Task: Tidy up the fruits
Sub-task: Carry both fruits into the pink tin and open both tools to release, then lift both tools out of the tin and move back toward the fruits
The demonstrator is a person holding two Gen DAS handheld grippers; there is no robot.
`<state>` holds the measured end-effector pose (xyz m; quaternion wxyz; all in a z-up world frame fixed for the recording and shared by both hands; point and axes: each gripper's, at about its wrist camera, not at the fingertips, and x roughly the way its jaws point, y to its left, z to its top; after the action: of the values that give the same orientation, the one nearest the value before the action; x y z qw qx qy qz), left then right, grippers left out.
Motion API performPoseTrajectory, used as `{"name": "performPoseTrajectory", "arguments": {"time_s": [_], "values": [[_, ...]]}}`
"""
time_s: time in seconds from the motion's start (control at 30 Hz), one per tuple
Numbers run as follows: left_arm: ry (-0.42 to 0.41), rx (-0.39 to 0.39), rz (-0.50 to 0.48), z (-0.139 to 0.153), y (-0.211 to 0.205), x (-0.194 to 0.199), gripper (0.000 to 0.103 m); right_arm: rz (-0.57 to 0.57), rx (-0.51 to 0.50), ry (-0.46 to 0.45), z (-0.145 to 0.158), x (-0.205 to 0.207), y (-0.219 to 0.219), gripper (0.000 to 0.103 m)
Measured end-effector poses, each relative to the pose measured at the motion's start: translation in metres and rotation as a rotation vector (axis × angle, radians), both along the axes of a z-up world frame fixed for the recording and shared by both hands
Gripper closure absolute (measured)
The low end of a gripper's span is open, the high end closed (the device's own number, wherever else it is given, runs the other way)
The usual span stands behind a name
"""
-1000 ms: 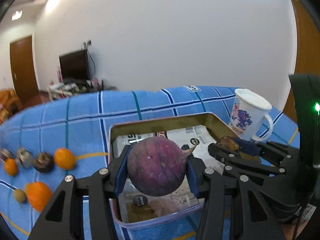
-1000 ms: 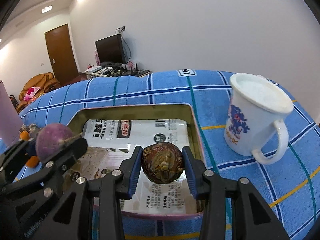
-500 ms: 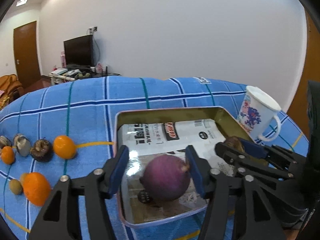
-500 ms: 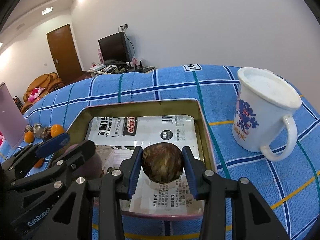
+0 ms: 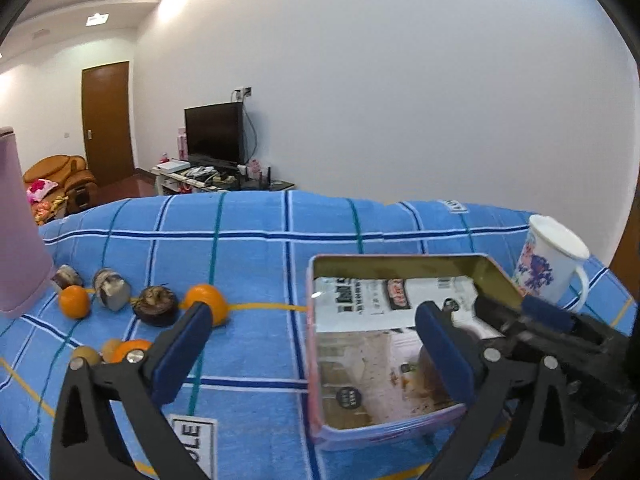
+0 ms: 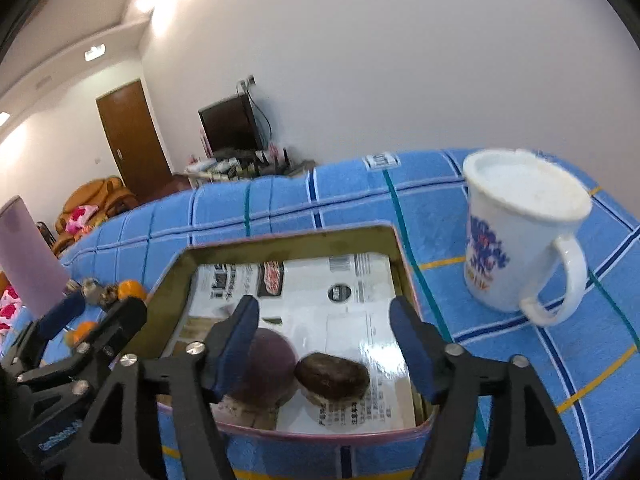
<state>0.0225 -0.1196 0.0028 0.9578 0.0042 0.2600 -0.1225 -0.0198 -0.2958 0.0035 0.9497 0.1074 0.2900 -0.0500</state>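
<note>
A purple round fruit [image 6: 266,366] and a dark brown fruit [image 6: 332,376] lie side by side, touching, near the front wall of the gold tin tray [image 6: 288,236], on its printed paper lining. My right gripper [image 6: 324,344] hangs just above them with its jaws opening, and the pads touch neither fruit. My left gripper [image 5: 312,348] is spread wide and still opening, with nothing held; the tray's left wall [image 5: 312,320] shows between its fingers. Each gripper shows in the other's view: the right gripper [image 5: 520,312] and the left gripper [image 6: 98,308].
Several oranges [image 5: 206,306] and brown fruits [image 5: 156,310] lie loose on the blue checked cloth left of the tray. A pink upright object [image 5: 16,220] stands at the far left. A white printed mug [image 6: 520,240] stands right of the tray.
Both grippers have opened and let go: the purple fruit and the brown fruit now rest in the tray. The left gripper has swung leftward, bringing the loose fruits into fuller view.
</note>
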Motion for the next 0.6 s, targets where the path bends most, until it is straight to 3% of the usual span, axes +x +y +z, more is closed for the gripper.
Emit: {"name": "performPoseTrajectory", "arguments": {"time_s": [0.13, 0.33, 0.6], "values": [[-0.012, 0.023, 0.012, 0.000, 0.003, -0.002, 0.000, -0.020, -0.003, -0.081, 0.008, -0.009, -0.001, 0.027], [-0.057, 0.078, 0.046, 0.001, 0.007, -0.008, 0.000, -0.098, -0.141, -0.269, 0.024, -0.035, 0.012, 0.027], [-0.097, 0.105, 0.080, 0.004, 0.019, -0.016, 0.000, -0.130, -0.167, -0.268, 0.026, -0.035, 0.015, 0.027]]}}
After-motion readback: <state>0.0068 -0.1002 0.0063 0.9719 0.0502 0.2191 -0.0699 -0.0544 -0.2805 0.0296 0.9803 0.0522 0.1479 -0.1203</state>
